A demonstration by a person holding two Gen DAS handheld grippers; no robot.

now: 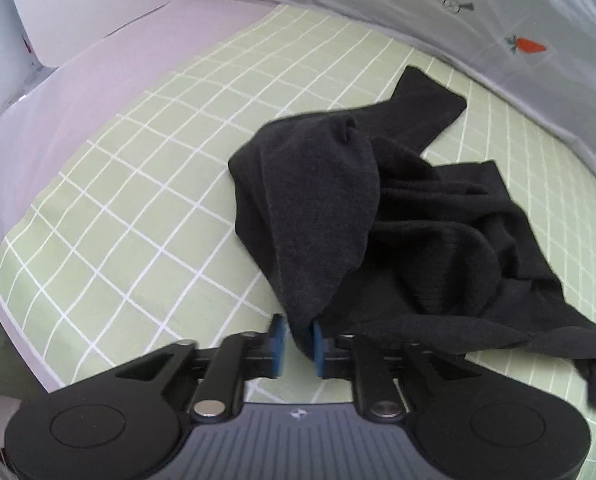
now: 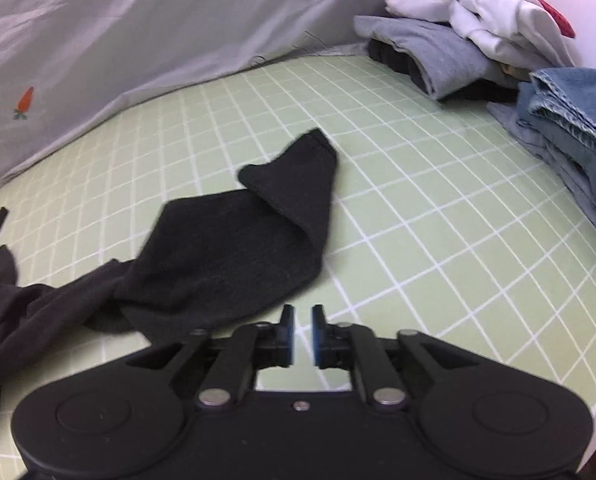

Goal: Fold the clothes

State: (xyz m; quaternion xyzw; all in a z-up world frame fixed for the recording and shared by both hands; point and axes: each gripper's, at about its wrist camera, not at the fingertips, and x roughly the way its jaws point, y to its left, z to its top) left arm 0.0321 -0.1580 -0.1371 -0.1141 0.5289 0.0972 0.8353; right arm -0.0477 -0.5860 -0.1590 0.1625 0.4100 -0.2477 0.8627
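I'm working over a bed covered in a pale green sheet with a white grid [image 1: 138, 184], with a grey-white curtain printed with small carrots [image 1: 478, 20] hanging along its far side and a white wall at the corner. On the far right of the bed sits a stack of already folded clothes [image 2: 478, 40]: grey, white and red pieces, with folded blue denim [image 2: 570, 128] just beside them. So I judge part of the load is done.

The black knit garment [image 1: 398, 220] isn't: it lies crumpled in the middle of the sheet, one sleeve-like end flopped flat toward the right side [image 2: 238, 248]. It needs spreading before any fold.

My left gripper [image 1: 299, 340] has its blue pads pinched on a lifted fold of that garment. My right gripper [image 2: 302, 336] hangs just beside the cloth's edge, jaws narrow with a slim gap, holding nothing.
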